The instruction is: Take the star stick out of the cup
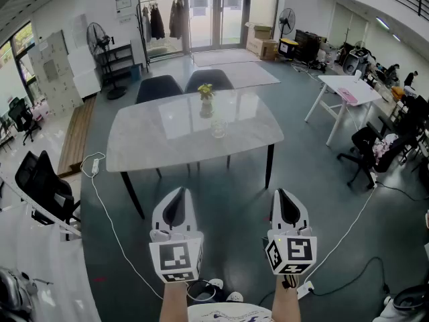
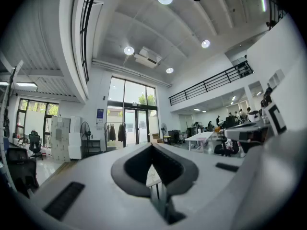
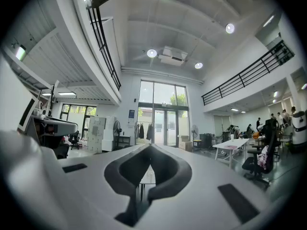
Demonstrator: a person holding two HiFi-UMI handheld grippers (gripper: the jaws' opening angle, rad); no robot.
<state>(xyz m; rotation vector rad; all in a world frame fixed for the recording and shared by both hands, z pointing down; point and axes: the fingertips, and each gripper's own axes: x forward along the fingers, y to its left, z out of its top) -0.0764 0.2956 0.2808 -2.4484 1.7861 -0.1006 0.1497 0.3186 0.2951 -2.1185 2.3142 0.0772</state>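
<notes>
We carried the white left gripper (image 1: 177,193) and right gripper (image 1: 285,195) level, both clenched on nothing, being well short of the pale marble table (image 1: 147,146) where the yellow star stick (image 1: 206,91) stood in its clear cup (image 1: 206,108), far middle

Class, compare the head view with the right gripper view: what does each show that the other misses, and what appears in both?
Head view only: the cup holding a yellow-topped stick on the grey table, and the dark chairs behind it. Right gripper view only: the ceiling lights and the balcony railing. Both: the glass doors, the white side table, and the right gripper, its jaws together with nothing between them.
</notes>
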